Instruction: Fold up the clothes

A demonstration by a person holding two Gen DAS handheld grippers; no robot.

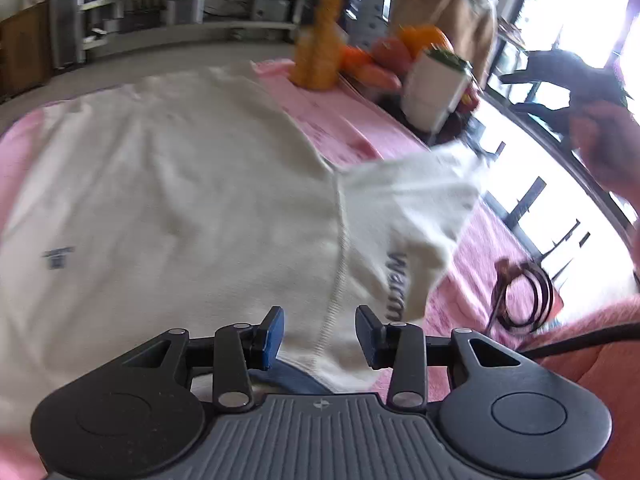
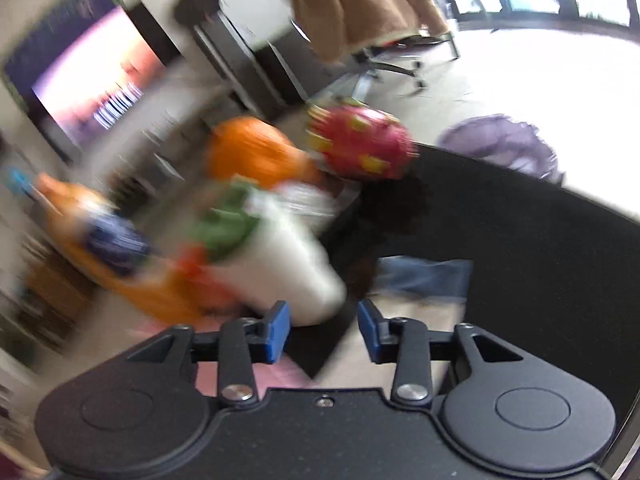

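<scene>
Shirt [image 1: 168, 184] lies flat under left gripper [image 1: 320, 338], jaws apart.

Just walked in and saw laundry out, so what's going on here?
A person is folding clothes with a handheld gripper in each hand. A white T-shirt lies spread on the pink cloth. The left gripper hovers open over its sleeve seam, gripping nothing. The right gripper is also open and empty, pointing toward blurred fruit and a white pot.

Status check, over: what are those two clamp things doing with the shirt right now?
Left gripper open above white T-shirt. Right gripper open, holding nothing. Shirt spread flat on pink cloth. Coiled black cable lies beside sleeve.
</scene>
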